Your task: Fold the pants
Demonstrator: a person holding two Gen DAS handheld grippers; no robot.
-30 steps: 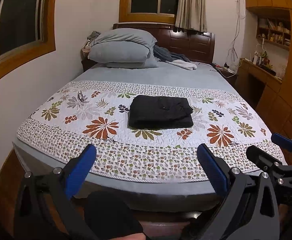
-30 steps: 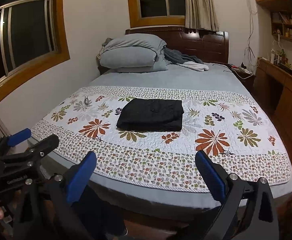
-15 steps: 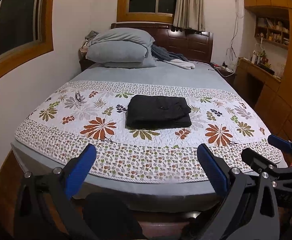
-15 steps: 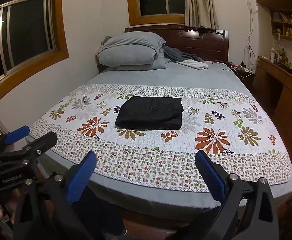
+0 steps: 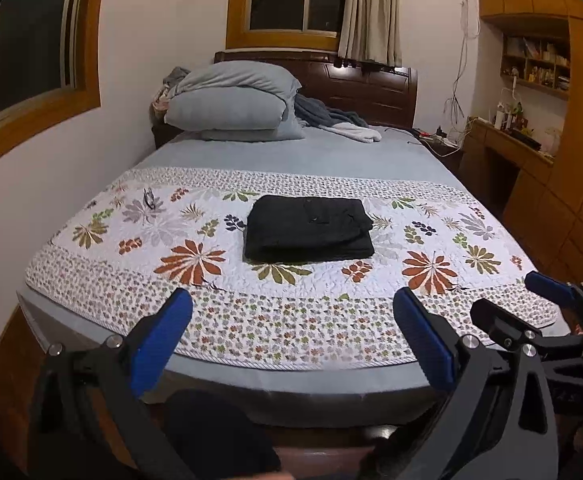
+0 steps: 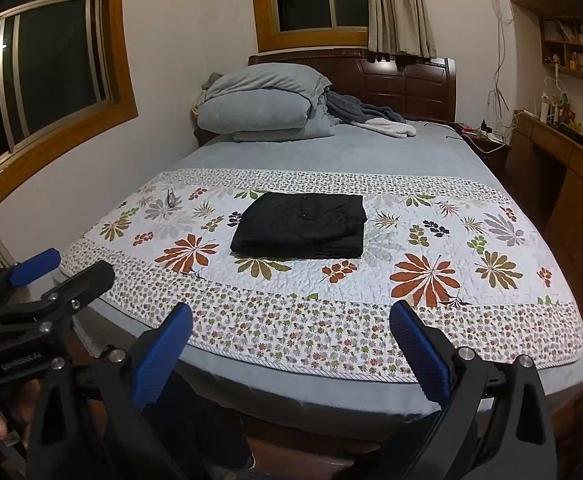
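Well, the pants (image 5: 309,229) sit folded into a neat black rectangle at the centre of the frame, resting on the flowered quilt (image 5: 195,256) that covers the near half of the bed (image 5: 291,156). From the right wrist view the same dark bundle (image 6: 301,227) lies just left of centre, flat on the quilt (image 6: 423,276). Both sets of tongs hang back at the bottom of the frame, off the foot of the bed and well apart from the cloth. The left tongs (image 5: 291,344) are spread wide with blue pads (image 5: 159,342) holding nothing. The right tongs (image 6: 291,354) are spread just as wide, also empty, blue pads (image 6: 421,350) angled outward. Each pair shows up at the edge of the other's view: right tongs at the lower right, left tongs at the lower left. Up at the top, grey pillows (image 5: 231,106) are stacked against the dark headboard (image 5: 371,84), a rumpled blanket (image 5: 331,120) beside them.
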